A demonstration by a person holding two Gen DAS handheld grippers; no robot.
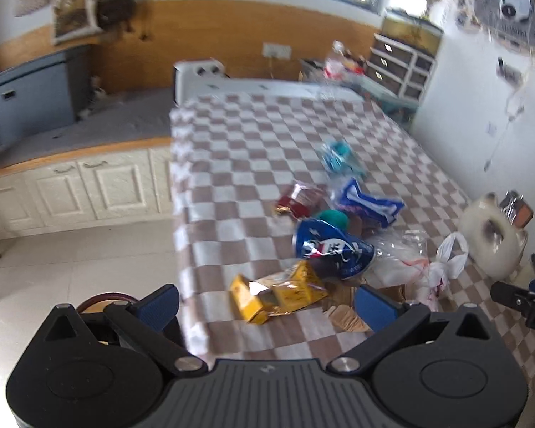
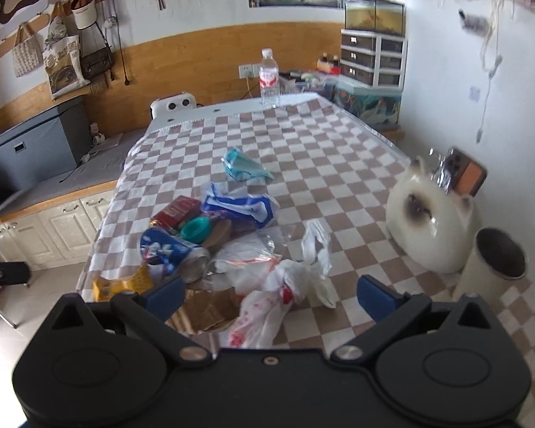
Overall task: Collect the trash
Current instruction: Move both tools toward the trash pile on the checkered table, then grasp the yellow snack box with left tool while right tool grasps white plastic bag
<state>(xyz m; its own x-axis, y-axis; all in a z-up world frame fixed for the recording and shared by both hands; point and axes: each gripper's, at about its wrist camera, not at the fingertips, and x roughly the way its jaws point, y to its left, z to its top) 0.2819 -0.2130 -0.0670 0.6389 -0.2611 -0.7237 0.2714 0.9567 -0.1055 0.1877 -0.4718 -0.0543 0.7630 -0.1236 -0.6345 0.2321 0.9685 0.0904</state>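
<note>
Trash lies heaped on the checkered tablecloth (image 1: pixel 253 135). In the left wrist view I see a yellow wrapper (image 1: pixel 278 296), a crushed blue can (image 1: pixel 331 249), a red packet (image 1: pixel 299 199), a blue-white wrapper (image 1: pixel 367 203), a teal wrapper (image 1: pixel 339 157) and a white plastic bag (image 1: pixel 442 264). My left gripper (image 1: pixel 267 303) is open, just before the yellow wrapper. My right gripper (image 2: pixel 271 296) is open over the white plastic bag (image 2: pixel 285 285) and cardboard (image 2: pixel 210 306). The right view also shows the blue can (image 2: pixel 171 249) and teal wrapper (image 2: pixel 242 167).
A cream bin (image 2: pixel 492 267) stands at the table's right edge beside a white cat-shaped ornament (image 2: pixel 431 221). A water bottle (image 2: pixel 269 78) stands at the far end. White cabinets (image 1: pixel 71 189) and tiled floor (image 1: pixel 71 278) lie to the left.
</note>
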